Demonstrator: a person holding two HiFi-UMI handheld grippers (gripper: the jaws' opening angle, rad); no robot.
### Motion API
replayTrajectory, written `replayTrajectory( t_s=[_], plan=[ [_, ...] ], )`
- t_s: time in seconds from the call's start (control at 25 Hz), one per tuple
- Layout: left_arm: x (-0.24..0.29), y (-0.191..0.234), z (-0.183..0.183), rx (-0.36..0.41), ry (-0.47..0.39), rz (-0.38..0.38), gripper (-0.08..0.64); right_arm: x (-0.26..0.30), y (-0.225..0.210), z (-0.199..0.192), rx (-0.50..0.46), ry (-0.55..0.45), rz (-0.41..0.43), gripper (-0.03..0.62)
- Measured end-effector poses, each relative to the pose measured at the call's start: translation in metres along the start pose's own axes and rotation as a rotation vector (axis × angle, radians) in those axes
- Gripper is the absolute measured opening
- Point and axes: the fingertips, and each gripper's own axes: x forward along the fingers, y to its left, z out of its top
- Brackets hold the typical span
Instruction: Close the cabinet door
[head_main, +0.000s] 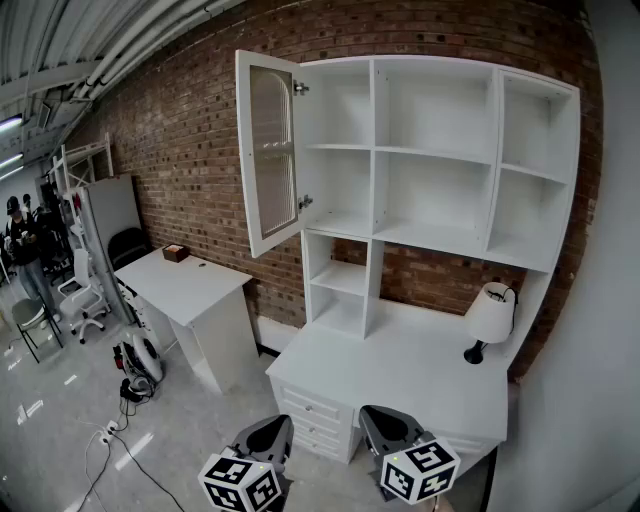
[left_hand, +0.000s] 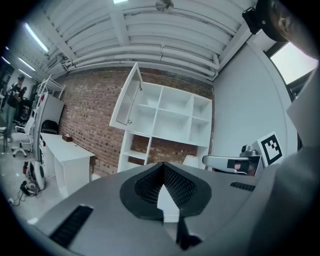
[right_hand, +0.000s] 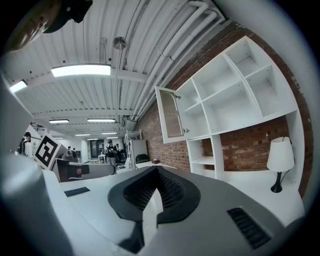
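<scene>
- White-framed cabinet door with glass panel (head_main: 272, 150): found wide open, hinged at the left edge of the white open-shelf unit (head_main: 376, 150), swung out from the top-left compartment toward the room. Two hinges noted on the door's right side, upper and lower.
- Shelf unit: seated on a white desk with drawers (head_main: 400, 365), against a red brick wall (head_main: 180, 130). Compartments seen bare.
- Table lamp w/ white shade and black base (head_main: 490, 320): stood upright on the desk at right, just beside the unit's right-hand upright.
- Left gripper (head_main: 265, 438): held low in front of the desk's drawer side, well apart from the door. Jaws pressed together in the left gripper view (left_hand: 162, 167); nothing pinched.
- Right gripper (head_main: 390, 430): held low by the desk's front edge, beside the left one, also well apart from the door. Jaws pressed together in the right gripper view (right_hand: 156, 171); nothing pinched.
- Second white desk (head_main: 185, 285): set along the wall to the left; small brown box (head_main: 176, 253) on its far end.
- Person (head_main: 22, 240): stood at far left, well away from the cabinet.
</scene>
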Motion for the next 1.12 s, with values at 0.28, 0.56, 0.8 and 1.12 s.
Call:
replayTrajectory(
  t_s=[0.28,0.56,0.8,1.12],
  plan=[
    [0.01,0.005,0.002,0.002,0.002,0.0,0.008,0.01,-0.006,0.002,-0.002,0.003,0.0,0.026],
    [0.016,0.008,-0.001,-0.001,-0.004,-0.003,0.008,0.012,-0.01,0.004,-0.002,-0.014,-0.001,0.026],
    [0.023,0.009,-0.005,0.013,-0.019,-0.005,0.008,0.01,-0.017,0.004,0.009,-0.014,0.009,0.026],
    [0.038,-0.009,-0.007,0.016,-0.022,0.018,0.008,0.004,-0.039,0.008,0.017,-0.02,0.04,0.026]
  ],
)
